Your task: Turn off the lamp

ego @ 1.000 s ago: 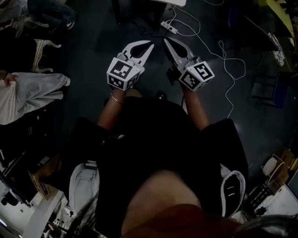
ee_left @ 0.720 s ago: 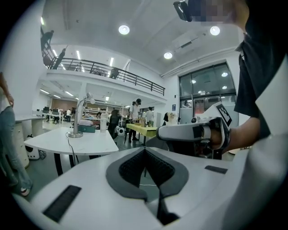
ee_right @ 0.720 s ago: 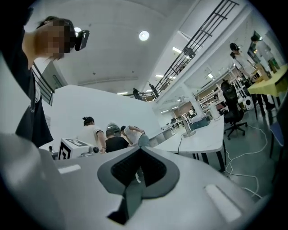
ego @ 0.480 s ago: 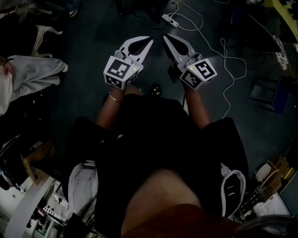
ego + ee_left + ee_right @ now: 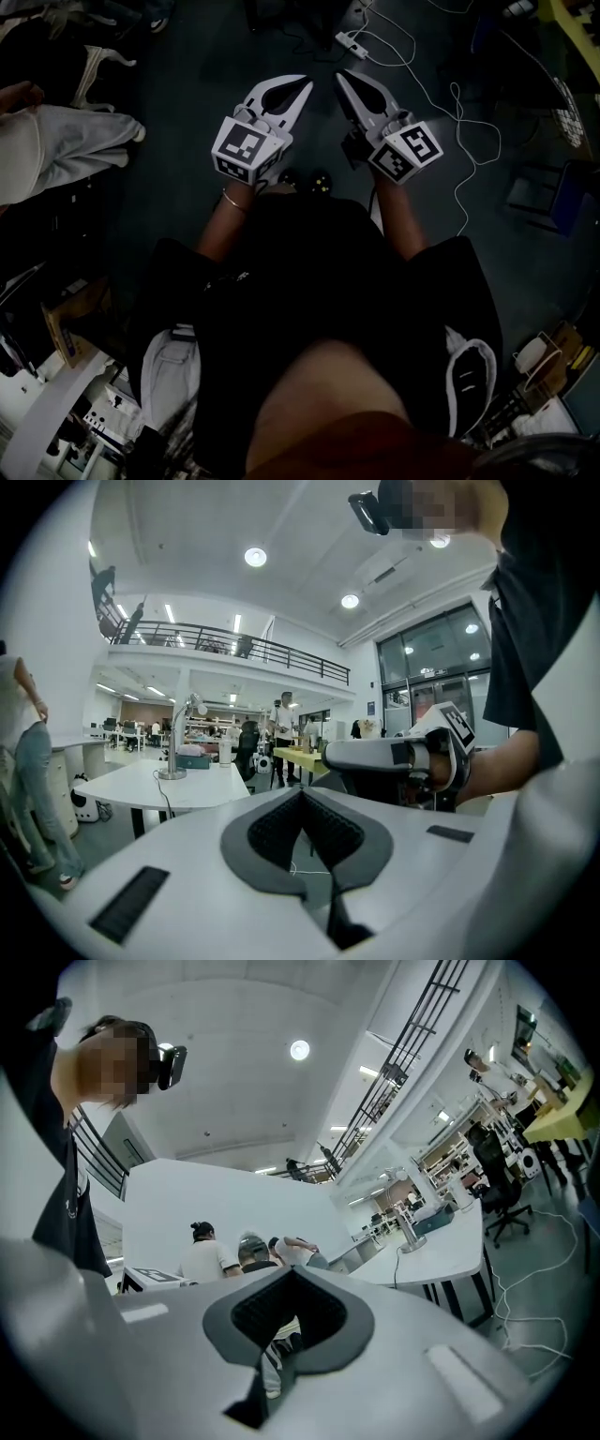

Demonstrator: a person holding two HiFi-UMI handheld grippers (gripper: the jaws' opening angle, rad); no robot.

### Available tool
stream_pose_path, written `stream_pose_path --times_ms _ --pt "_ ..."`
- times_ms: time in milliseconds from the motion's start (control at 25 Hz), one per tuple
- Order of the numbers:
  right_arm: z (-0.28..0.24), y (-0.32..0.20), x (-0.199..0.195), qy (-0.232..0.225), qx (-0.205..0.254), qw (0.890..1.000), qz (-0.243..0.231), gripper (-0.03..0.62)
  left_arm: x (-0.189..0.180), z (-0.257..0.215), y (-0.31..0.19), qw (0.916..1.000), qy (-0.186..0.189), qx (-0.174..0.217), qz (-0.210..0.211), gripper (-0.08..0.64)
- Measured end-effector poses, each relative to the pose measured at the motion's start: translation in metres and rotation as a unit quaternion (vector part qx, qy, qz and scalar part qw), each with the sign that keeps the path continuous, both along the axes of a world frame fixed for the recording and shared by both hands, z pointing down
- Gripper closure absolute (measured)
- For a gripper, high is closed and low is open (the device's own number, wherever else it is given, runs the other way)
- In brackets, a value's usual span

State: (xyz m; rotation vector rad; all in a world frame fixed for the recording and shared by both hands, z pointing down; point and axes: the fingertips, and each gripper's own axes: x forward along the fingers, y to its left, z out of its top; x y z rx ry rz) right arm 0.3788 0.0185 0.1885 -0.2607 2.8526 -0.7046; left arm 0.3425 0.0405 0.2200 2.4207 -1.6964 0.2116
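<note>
A silver desk lamp (image 5: 177,745) stands on a white table (image 5: 202,785) far ahead in the left gripper view, its head bent over to the right. It shows again as the lamp (image 5: 413,1229) on the white table (image 5: 450,1246) in the right gripper view. My left gripper (image 5: 306,86) and right gripper (image 5: 341,77) are held side by side over the dark floor, well away from the lamp. The left gripper (image 5: 301,796) is shut and empty. The right gripper (image 5: 292,1277) is shut too, with nothing held.
A power strip (image 5: 351,41) and white cables (image 5: 459,112) lie on the floor ahead. A person in light clothes (image 5: 56,150) is at the left. Several people (image 5: 239,1255) stand beyond my right gripper. A yellow-green table (image 5: 302,755) and a dark office chair (image 5: 495,1176) stand further off.
Both grippers were carried forward together, still shut. The floor beneath them has shifted and dark shoes now show just below them.
</note>
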Motion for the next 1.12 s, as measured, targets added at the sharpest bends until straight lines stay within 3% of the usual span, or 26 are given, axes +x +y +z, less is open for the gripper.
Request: stream_pose_path --times_ms 1120 --pt "-0.017 0.05 -0.032 -0.003 -0.004 1.0 -0.021 0.592 -0.032 -0.014 0.048 0.9996 0.021 0.007 -0.018 0.554"
